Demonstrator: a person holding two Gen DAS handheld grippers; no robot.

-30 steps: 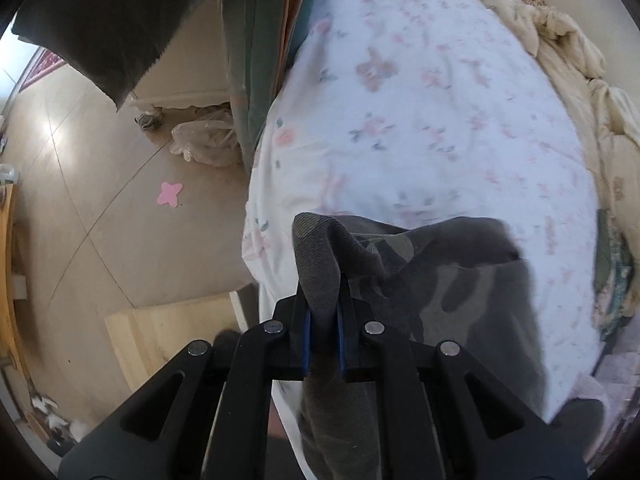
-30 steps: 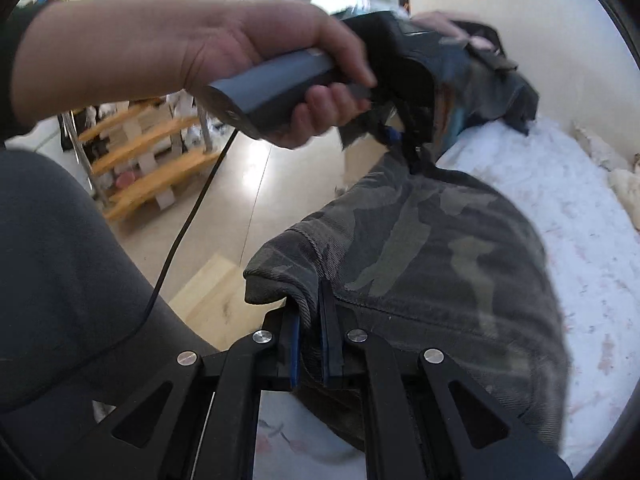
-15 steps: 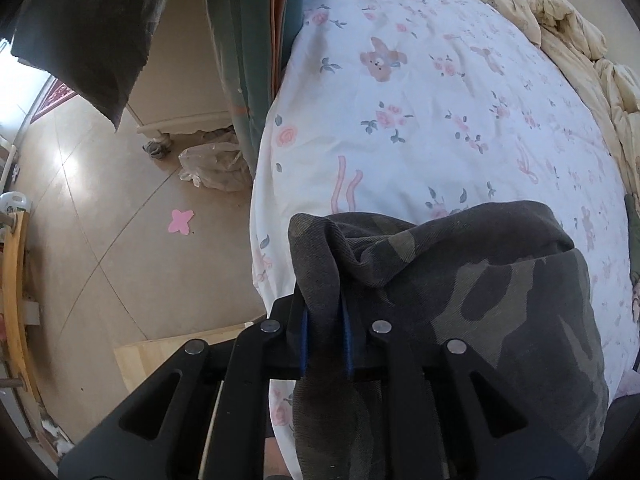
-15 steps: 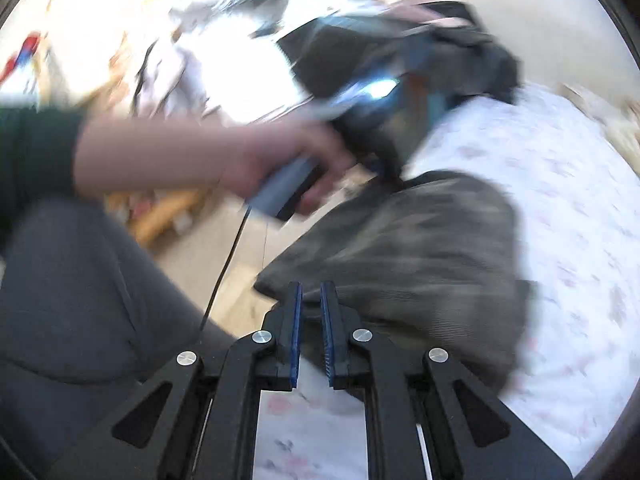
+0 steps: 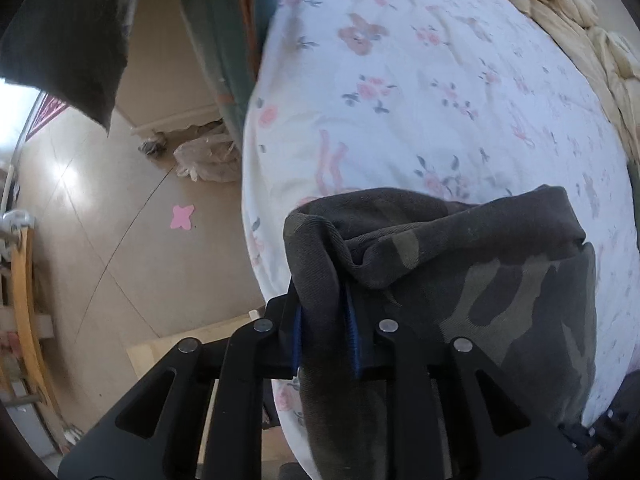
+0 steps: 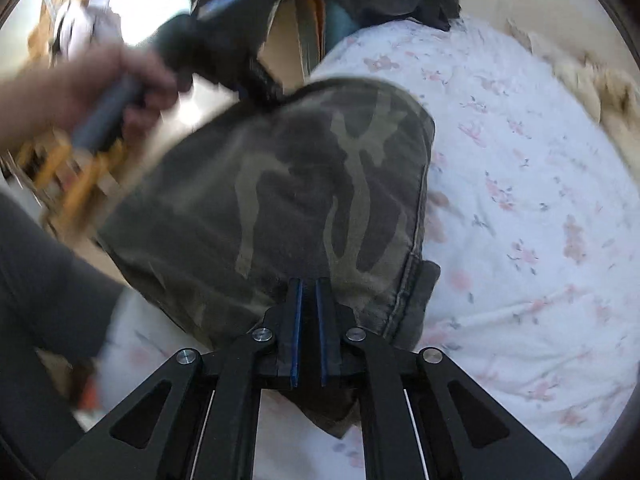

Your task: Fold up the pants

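Note:
The camouflage pants (image 5: 500, 280) lie folded near the edge of the flowered bed sheet (image 5: 420, 80). My left gripper (image 5: 326, 320) points steeply down at the bed's edge with a thick fold of the pants filling the gap between its blue pads; its jaws are opening. In the right wrist view a blurred hand (image 6: 120, 92) holds that gripper at the far corner of the pants (image 6: 300, 180). My right gripper (image 6: 308, 292) hovers over the near edge of the pants, shut, with nothing between its pads.
A cream blanket (image 5: 580, 20) is bunched along the bed's far side. Beside the bed the tiled floor holds a plastic bag (image 5: 208, 156), a pink star sticker (image 5: 183, 217) and a wooden board (image 5: 192, 356). Dark cloth (image 5: 68, 40) hangs at upper left. A grey-clad leg (image 6: 40, 280) is at left.
My right gripper has let go of the pants' corner and swung over the pants lying on the bed. The left gripper has sunk a little, and the gap between its pads has widened.

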